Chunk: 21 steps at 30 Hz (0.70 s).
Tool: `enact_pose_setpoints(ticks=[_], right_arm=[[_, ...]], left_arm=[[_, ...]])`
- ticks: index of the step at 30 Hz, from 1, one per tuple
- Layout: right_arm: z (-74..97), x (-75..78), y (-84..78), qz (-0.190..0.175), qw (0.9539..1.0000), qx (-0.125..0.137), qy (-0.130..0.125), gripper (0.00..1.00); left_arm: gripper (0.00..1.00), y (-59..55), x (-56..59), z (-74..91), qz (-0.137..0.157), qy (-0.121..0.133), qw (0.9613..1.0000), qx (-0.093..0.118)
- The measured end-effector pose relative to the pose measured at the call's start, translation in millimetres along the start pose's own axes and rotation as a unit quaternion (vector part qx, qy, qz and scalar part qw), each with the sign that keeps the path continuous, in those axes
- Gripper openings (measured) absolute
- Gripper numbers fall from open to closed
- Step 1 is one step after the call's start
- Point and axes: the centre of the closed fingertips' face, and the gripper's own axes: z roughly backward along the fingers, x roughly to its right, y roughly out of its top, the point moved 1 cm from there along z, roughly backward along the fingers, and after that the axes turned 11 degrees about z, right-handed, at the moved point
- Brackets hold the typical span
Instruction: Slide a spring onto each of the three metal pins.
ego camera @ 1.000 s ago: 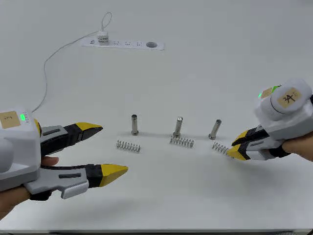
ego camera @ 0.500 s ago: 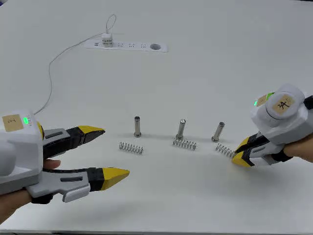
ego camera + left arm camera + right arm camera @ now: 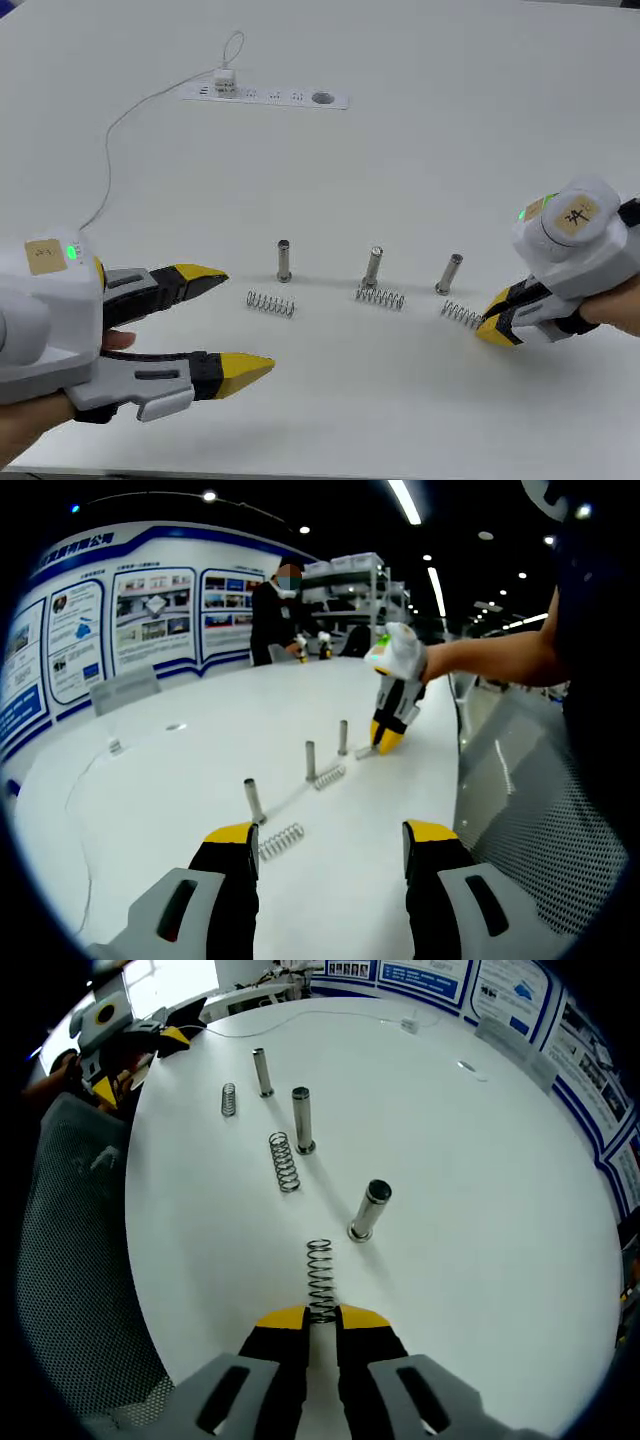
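— What is the right gripper (image 3: pixel 322 1318), the white-and-black one with yellow tips, doing now?

— It is closing. A second ago its jaws were standing a little apart beside the right-hand spring (image 3: pixel 320 1272), a small coil of steel wire. Now they are pressing nearly together and pinching the coil's near end.

— Is the spring coming up?

— Not yet. It is lying flat on the white workbench (image 3: pixel 480 1160), with its far end just beside the foot of the right-hand pin (image 3: pixel 368 1210), a short upright grey metal post. The grasp is being made. The lift and the threading are, I judge, waiting to follow.

— And the other two?

— The middle pin (image 3: pixel 374 266) and the left-hand pin (image 3: pixel 284 260) are standing bare. The middle spring (image 3: pixel 381 297) and the left-hand spring (image 3: pixel 271 304) are lying just in front of them. Nothing has shifted there.

— The left gripper (image 3: pixel 236 320)?

— It is hovering wide open as before, near the left-hand spring but not touching it.

— So how far along?

— No spring is sitting on a pin. The first of the three is only being picked up.
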Motion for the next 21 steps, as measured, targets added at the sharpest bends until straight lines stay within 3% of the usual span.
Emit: enact_pose_setpoints(ticks=[12, 15, 21], right_arm=[[11.3, -14.8, 14.2, 0.025, 0.9996, 0.008, 0.010, 0.11], [12.3, -20.0, 20.7, 0.033, 0.9993, 0.012, 0.016, 0.11], [12.2, -28.5, 36.6, 0.050, 0.9980, 0.023, 0.029, 0.11]], left_arm=[[0.58, -1.3, 20.0, -21.8, -0.029, -0.056, 0.9977, -0.025], [0.57, -6.1, 21.3, -28.3, -0.038, -0.068, 0.9962, -0.039], [0.56, -5.9, 20.1, -38.2, -0.042, -0.081, 0.9948, -0.046]])
